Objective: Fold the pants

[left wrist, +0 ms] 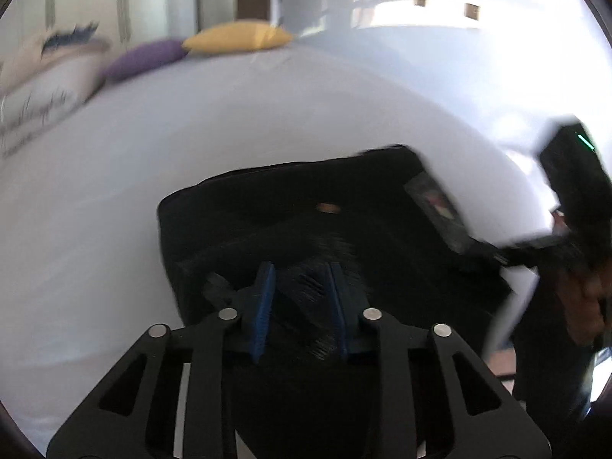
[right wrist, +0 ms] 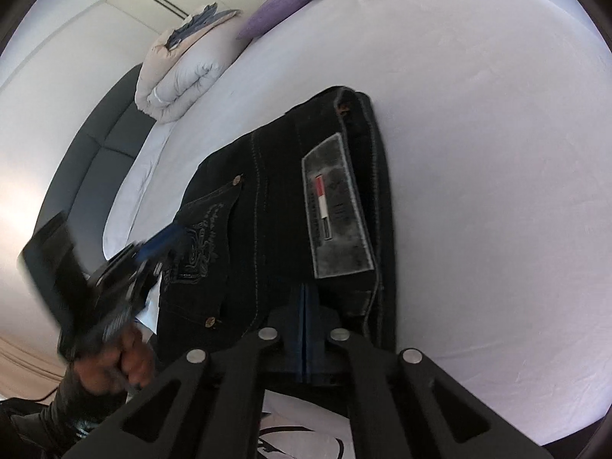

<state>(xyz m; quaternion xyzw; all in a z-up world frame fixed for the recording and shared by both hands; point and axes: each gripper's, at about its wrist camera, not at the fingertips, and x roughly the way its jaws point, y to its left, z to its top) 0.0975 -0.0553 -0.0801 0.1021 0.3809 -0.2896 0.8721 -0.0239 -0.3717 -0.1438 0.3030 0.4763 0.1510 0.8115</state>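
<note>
The dark jeans (right wrist: 290, 206) lie folded into a compact bundle on the bed (right wrist: 478, 153), which is covered with a pale lilac sheet. A grey leather waistband patch (right wrist: 338, 210) with a red and white mark faces up, beside an embroidered back pocket (right wrist: 208, 229).

The right gripper (right wrist: 305, 329) sits at the near edge of the jeans, its blue fingers (right wrist: 299, 340) pressed together; whether cloth is caught between them I cannot tell.

The left gripper (left wrist: 300, 306) hovers over the near part of the bundle with its blue fingers (left wrist: 264, 306) apart, and the dark denim shows in the gap.

At the head of the bed rest a yellow pillow (left wrist: 237, 38), a purple pillow (left wrist: 147, 57) and a folded white duvet (right wrist: 183, 72).
</note>
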